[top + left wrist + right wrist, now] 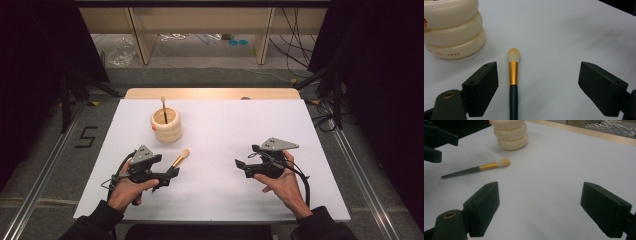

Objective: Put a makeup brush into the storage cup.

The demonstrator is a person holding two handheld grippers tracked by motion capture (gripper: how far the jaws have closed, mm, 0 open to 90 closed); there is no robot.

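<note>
A makeup brush (pixel 181 158) with a dark handle, gold ferrule and pale tip lies flat on the white table (pixel 225 125). My left gripper (pixel 167 177) is open just behind it. In the left gripper view the brush (pixel 513 82) lies between the jaws, closer to the left one, touching neither. A cream ringed holder (pixel 166 126) stands beyond it with another brush (pixel 163 107) upright inside. My right gripper (pixel 246 157) is open over bare table to the right, and its view shows the lying brush (pixel 477 168) and the holder (pixel 511 133) farther off.
The holder (pixel 451 30) stands close to the left of the brush tip. The left gripper (pixel 434 140) shows at the top left of the right gripper view. A wooden strip (pixel 210 93) runs along the table's far edge, with floor and cables beyond.
</note>
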